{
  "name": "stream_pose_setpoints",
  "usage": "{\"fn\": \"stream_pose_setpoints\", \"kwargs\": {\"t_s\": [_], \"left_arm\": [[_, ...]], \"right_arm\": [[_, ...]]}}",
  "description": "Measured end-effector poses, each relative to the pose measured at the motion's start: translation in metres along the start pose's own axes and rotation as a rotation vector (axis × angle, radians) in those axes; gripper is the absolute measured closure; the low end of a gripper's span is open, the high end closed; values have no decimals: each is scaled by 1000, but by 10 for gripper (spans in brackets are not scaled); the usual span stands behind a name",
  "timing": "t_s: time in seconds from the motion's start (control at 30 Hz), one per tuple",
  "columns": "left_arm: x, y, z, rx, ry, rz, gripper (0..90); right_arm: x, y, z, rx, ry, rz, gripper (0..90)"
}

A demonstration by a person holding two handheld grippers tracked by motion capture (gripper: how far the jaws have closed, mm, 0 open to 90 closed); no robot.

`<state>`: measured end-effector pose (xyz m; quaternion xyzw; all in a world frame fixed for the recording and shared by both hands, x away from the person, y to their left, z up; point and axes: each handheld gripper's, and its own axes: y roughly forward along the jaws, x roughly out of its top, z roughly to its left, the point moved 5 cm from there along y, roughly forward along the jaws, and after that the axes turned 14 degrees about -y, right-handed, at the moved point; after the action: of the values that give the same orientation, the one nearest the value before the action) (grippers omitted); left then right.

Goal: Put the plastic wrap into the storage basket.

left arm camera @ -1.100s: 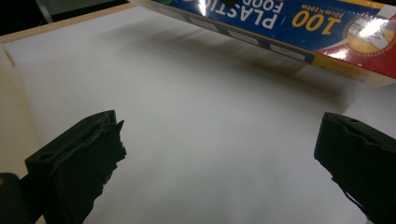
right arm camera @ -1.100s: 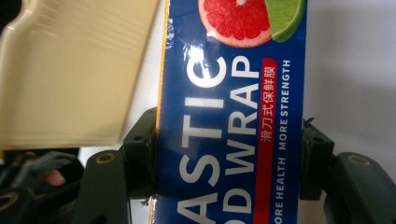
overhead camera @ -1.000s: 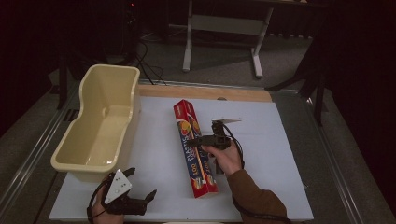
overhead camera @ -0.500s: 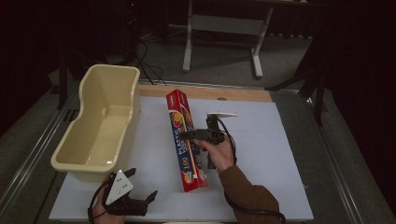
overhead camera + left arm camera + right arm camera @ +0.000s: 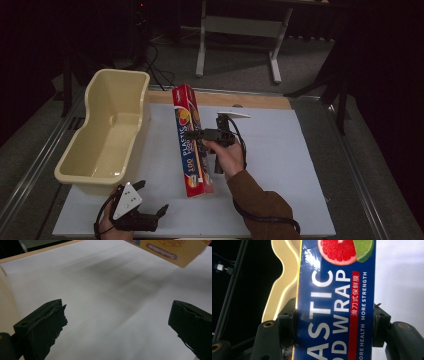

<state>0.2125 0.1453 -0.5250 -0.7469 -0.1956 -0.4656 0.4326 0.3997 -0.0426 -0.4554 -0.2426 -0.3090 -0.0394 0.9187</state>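
A long red and blue plastic wrap box [image 5: 191, 141] hangs above the white board, its far end raised and leaning toward the tub. My right gripper [image 5: 196, 135] is shut on its middle; in the right gripper view the blue face of the plastic wrap box [image 5: 337, 302] sits squeezed between both black jaws. The cream plastic tub [image 5: 107, 131] stands at the left of the board, and the tub's rim [image 5: 280, 282] shows behind the box. My left gripper [image 5: 150, 202] rests low at the front left, open, nothing between its jaws. A corner of the box [image 5: 172, 251] hangs above the board ahead of it.
The white board [image 5: 280, 165] covers the table, with a wooden strip [image 5: 250, 100] along its far edge. A metal stand [image 5: 240, 30] is on the floor beyond the table. Black cables trail from both grippers.
My right gripper has lifted the box and carried it left toward the tub, its far end rising. The left gripper has stayed put.
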Motion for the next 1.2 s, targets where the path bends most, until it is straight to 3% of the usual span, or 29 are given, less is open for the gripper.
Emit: {"fn": "stream_pose_setpoints", "kwargs": {"t_s": [0.67, 1.2], "left_arm": [[0, -1, 0, -4, -8, -9, 8], [1, -1, 0, -4, -5, -10, 8]], "right_arm": [[25, 17, 36, 65, -4, -59, 390], [39, 23, 53, 89, -10, -95, 391]]}}
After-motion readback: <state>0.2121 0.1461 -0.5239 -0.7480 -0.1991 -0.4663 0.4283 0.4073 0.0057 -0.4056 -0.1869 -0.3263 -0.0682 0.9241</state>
